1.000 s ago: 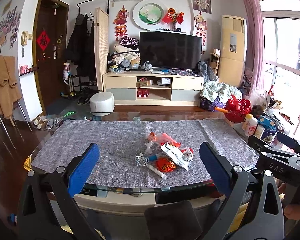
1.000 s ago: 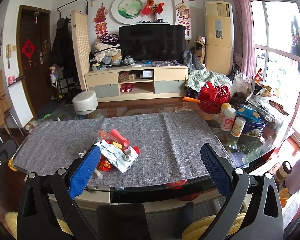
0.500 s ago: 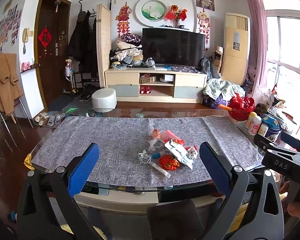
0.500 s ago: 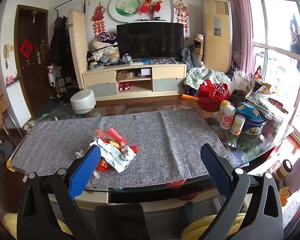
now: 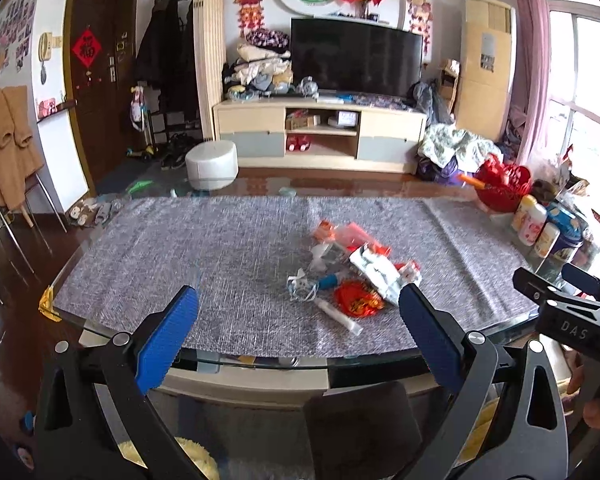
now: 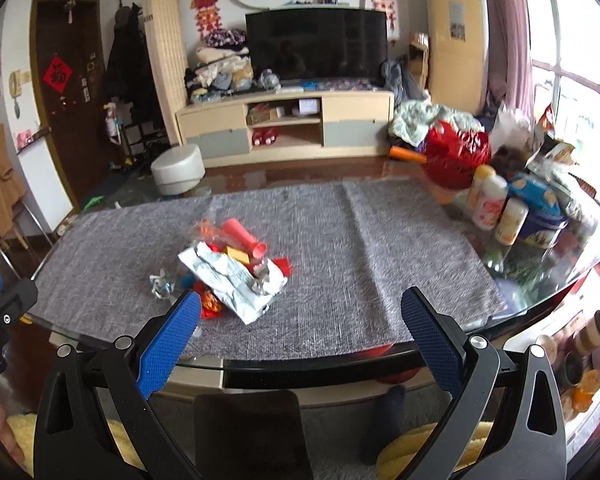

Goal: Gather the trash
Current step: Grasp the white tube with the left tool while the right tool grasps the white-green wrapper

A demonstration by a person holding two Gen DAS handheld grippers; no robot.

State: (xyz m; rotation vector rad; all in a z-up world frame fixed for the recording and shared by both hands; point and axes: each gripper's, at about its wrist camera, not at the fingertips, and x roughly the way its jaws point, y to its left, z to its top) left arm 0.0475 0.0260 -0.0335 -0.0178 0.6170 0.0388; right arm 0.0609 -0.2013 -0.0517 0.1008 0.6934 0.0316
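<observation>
Nothing looks collected yet: the left gripper (image 5: pixel 298 312) and the right gripper (image 6: pixel 300 312) both hang released and empty at the near edge of the counter (image 5: pixel 260 360). The trash pile (image 5: pixel 352 270) lies untouched on the grey cloth (image 5: pixel 204 248), right of centre. Its white tube (image 5: pixel 337 316) runs diagonally, tip toward near-right; the crumpled wrapper (image 6: pixel 236 280) stretches far-left to near-right.

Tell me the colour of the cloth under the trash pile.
Mottled grey cloth, clearest in the right wrist view.
</observation>
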